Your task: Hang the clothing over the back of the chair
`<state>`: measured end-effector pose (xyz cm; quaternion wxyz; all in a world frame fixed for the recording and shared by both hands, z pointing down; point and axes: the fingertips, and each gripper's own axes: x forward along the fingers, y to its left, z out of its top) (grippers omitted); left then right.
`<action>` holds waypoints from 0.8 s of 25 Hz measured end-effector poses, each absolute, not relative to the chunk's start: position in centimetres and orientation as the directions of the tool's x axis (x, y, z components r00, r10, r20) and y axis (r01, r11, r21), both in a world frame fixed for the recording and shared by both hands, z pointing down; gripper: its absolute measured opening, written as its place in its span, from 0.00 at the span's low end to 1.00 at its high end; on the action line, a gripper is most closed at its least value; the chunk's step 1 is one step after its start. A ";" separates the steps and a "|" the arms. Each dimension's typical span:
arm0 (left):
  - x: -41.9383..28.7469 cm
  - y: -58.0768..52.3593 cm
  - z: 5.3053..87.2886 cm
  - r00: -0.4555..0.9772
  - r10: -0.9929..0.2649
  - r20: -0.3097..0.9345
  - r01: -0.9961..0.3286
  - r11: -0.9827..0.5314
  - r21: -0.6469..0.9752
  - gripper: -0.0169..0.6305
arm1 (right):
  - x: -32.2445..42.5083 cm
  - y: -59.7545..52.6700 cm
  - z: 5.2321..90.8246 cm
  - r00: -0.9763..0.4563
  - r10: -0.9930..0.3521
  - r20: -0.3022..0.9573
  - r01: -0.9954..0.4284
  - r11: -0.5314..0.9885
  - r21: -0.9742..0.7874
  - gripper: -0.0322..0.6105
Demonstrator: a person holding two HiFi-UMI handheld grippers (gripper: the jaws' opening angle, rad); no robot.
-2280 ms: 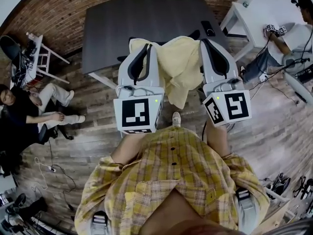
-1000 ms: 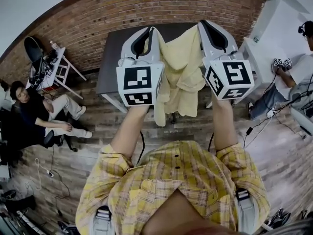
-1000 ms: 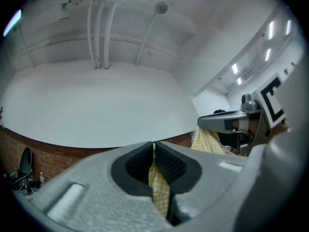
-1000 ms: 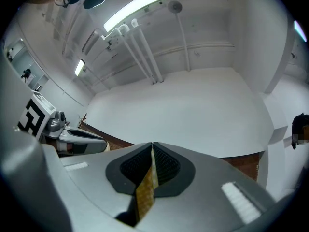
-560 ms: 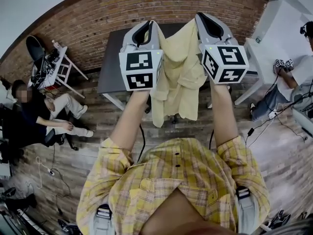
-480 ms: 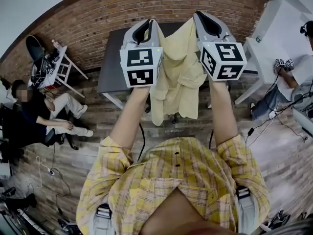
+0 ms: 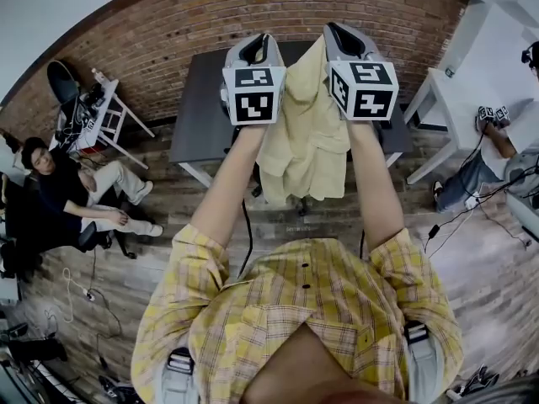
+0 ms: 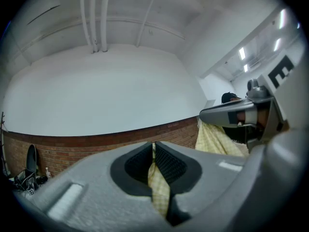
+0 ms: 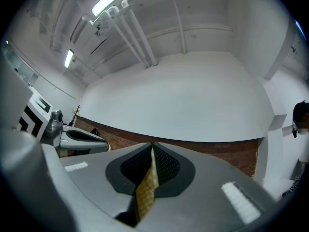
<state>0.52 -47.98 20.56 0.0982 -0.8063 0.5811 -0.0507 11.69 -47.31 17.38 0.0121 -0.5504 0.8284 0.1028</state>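
A pale yellow checked garment [image 7: 307,141] hangs between my two grippers, held up in front of the person's chest above the near edge of a dark table [image 7: 198,99]. The left gripper [image 7: 257,42] is shut on one upper edge of it; a strip of the cloth [image 8: 158,187] is pinched between its pads. My right gripper [image 7: 335,32] is shut on the other upper edge, with the fabric [image 9: 145,192] caught in its jaws. Both point level toward the brick wall. A dark chair base [image 7: 301,204] peeks out under the garment's hem; the chair's back is hidden.
A person sits on the floor at the left [image 7: 59,183] beside a white stool piled with gear [image 7: 93,108]. At the right are a white table [image 7: 472,66] and another seated person [image 7: 505,141]. Behind the dark table runs a brick wall [image 7: 253,7]. Cables lie on the wooden floor.
Both grippers have moved away from the body toward the table and wall, drawing closer together, and have carried the hanging garment with them. Both grips have stayed the same.
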 end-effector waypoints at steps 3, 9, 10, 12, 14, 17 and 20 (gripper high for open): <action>0.7 -49.1 22.3 0.313 -0.950 -0.008 -0.930 -0.305 -0.205 0.05 | 11.7 -48.6 19.2 -0.386 -0.917 -0.104 -0.918 0.370 0.145 0.07; 1.5 -50.5 24.5 0.304 -0.953 0.022 -0.930 -0.301 -0.209 0.05 | 11.6 -49.6 21.5 -0.380 -0.921 -0.086 -0.921 0.367 0.133 0.07; 1.7 -50.6 24.8 0.306 -0.952 0.028 -0.930 -0.305 -0.206 0.05 | 11.6 -49.8 21.7 -0.379 -0.922 -0.082 -0.921 0.367 0.132 0.07; 2.0 -51.2 25.2 0.309 -0.950 0.035 -0.929 -0.310 -0.200 0.05 | 11.6 -50.2 22.1 -0.377 -0.923 -0.079 -0.922 0.365 0.133 0.07; 2.0 -51.7 25.5 0.306 -0.951 0.035 -0.930 -0.307 -0.205 0.05 | 11.4 -50.7 22.6 -0.379 -0.922 -0.078 -0.920 0.367 0.134 0.07; 2.1 -51.8 26.4 0.294 -0.954 0.056 -0.932 -0.299 -0.203 0.05 | 11.3 -51.0 23.6 -0.387 -0.920 -0.061 -0.917 0.377 0.131 0.07; 2.3 -51.8 27.1 0.292 -0.954 0.068 -0.933 -0.300 -0.200 0.05 | 11.2 -51.0 24.4 -0.386 -0.921 -0.046 -0.917 0.378 0.123 0.07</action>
